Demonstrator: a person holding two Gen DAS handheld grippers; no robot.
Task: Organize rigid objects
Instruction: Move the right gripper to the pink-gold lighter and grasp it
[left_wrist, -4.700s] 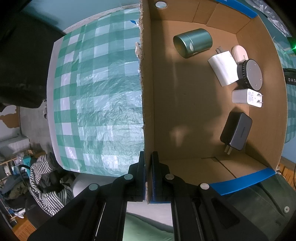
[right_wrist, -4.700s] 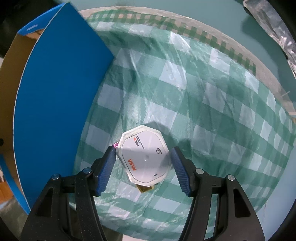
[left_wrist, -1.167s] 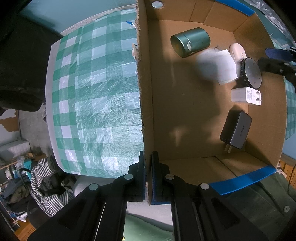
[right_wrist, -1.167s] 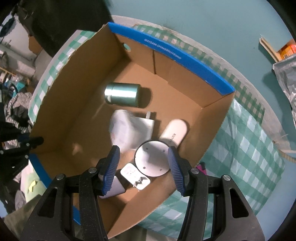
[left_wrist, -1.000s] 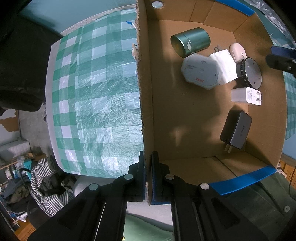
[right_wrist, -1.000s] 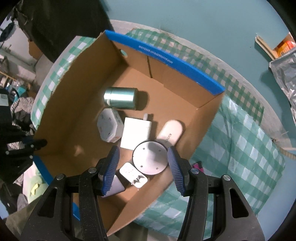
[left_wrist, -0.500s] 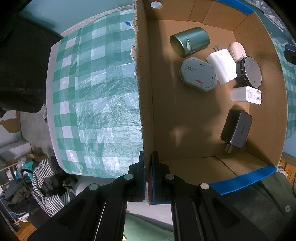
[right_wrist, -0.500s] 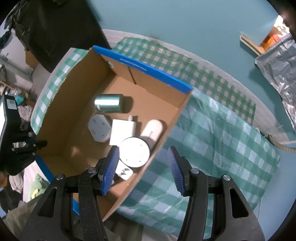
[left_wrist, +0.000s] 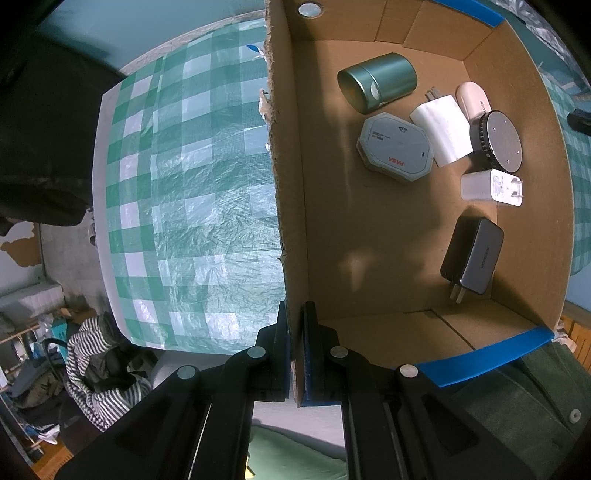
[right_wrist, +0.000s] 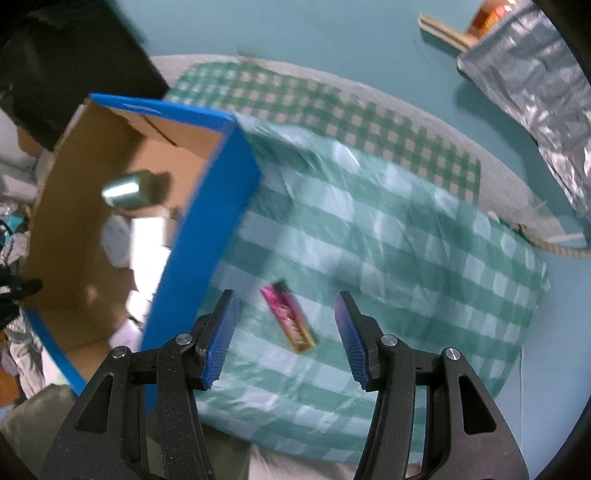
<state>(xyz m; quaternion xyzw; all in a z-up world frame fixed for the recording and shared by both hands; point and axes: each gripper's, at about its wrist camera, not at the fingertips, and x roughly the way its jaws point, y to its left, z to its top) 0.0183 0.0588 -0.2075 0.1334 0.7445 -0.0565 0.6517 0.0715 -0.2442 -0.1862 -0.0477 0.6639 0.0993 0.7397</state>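
My left gripper (left_wrist: 295, 350) is shut on the torn side wall of the open cardboard box (left_wrist: 291, 221). On the box floor lie a green tin (left_wrist: 376, 86), a grey octagonal case (left_wrist: 395, 147), a white charger (left_wrist: 443, 134), a pale oval device (left_wrist: 474, 99), a black round speaker (left_wrist: 496, 140), a white plug adapter (left_wrist: 491, 184) and a dark grey charger (left_wrist: 472, 254). My right gripper (right_wrist: 286, 306) is open and empty, outside the box over the green checked cloth (right_wrist: 406, 240). A pink and gold bar (right_wrist: 288, 321) lies on the cloth between its fingers, untouched.
The box's blue outer wall (right_wrist: 199, 240) stands just left of my right gripper. A crinkled foil bag (right_wrist: 535, 74) and a rope (right_wrist: 554, 247) lie beyond the cloth at the right. Striped clothing (left_wrist: 96, 365) is on the floor past the table's edge.
The octagonal case fell from the right gripper and settled beside the green tin. The right gripper then swung right, out over the cloth, and the pink bar came into view. The left gripper stayed still.
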